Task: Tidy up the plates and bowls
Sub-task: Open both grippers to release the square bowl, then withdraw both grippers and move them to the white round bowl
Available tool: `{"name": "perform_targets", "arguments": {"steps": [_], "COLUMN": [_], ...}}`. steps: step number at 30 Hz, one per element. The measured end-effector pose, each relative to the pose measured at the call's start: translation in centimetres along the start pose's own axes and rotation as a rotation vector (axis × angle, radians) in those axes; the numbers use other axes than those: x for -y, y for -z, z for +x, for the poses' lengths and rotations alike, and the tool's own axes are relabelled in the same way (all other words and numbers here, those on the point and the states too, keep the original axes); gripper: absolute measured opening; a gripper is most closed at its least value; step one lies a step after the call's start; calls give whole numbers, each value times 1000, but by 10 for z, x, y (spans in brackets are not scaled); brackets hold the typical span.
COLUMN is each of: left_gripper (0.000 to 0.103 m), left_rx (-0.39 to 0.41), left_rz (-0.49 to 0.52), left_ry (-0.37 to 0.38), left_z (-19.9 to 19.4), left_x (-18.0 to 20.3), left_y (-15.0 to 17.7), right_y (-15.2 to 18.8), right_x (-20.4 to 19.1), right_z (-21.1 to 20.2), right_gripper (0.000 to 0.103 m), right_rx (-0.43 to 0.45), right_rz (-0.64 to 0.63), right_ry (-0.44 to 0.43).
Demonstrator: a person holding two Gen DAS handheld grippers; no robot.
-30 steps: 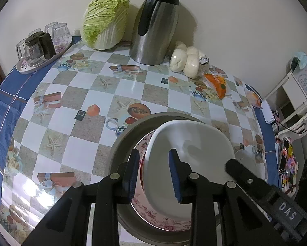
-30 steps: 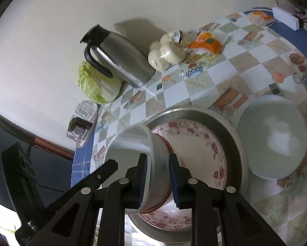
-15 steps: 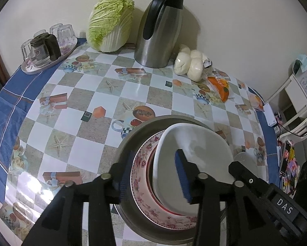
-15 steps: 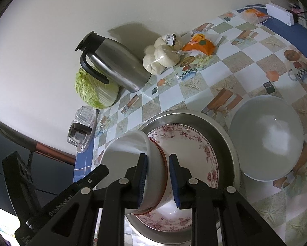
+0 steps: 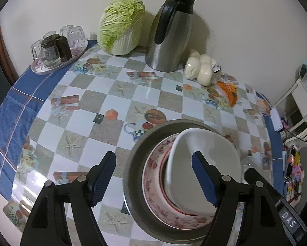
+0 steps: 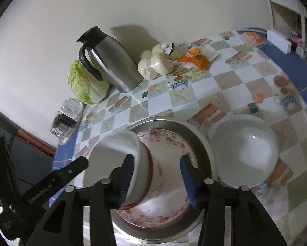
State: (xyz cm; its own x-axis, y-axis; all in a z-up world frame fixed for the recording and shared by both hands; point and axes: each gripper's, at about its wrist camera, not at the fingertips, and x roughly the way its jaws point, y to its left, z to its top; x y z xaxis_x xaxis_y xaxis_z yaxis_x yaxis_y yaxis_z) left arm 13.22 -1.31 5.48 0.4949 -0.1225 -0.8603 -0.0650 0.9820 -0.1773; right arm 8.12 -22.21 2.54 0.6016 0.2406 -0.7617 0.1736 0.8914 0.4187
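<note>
Left tongs: spread wide, empty, hovering over the near-left edge of the metal pan. Right tongs: also apart, gripping nothing, one blue pad against or just beside the outer wall of the white bowl; contact unclear.

White bowl: tilted, lying inside the floral plate, red band around its base visible. Floral plate: nested in the metal pan, on the checked counter. Second white bowl: upright on the counter, just right of the pan, touching or nearly touching its rim.

Along the back wall: napa cabbage, steel thermal carafe beside it, bag of white buns, orange snack packet. Far left: tray of upturned glasses. White power strip at the far right edge of the counter.
</note>
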Motion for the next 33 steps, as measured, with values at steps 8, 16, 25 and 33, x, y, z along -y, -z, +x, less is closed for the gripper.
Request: {"name": "perform_targets", "arguments": {"steps": [8,16,25,33], "left_gripper": [90,103,103,103], "left_rx": [14,37,63,102], "left_rz": [-22,-74,-83,-41], "left_ry": [-62,-98,-116,-127], "left_z": [2,2,-2,-14], "left_x": [-9,-20,-18,-1], "left_y": [-1,-1,-1,0], "right_y": [3,4,1,-13], "right_x": [-5,-5,2,27], "right_z": [4,7,-1,-29], "right_gripper": [91,103,103,103], "right_rx": [4,-3,-2,45], "right_rz": [-57,-80,-74,-40], "right_ry": [30,63,63,73]}}
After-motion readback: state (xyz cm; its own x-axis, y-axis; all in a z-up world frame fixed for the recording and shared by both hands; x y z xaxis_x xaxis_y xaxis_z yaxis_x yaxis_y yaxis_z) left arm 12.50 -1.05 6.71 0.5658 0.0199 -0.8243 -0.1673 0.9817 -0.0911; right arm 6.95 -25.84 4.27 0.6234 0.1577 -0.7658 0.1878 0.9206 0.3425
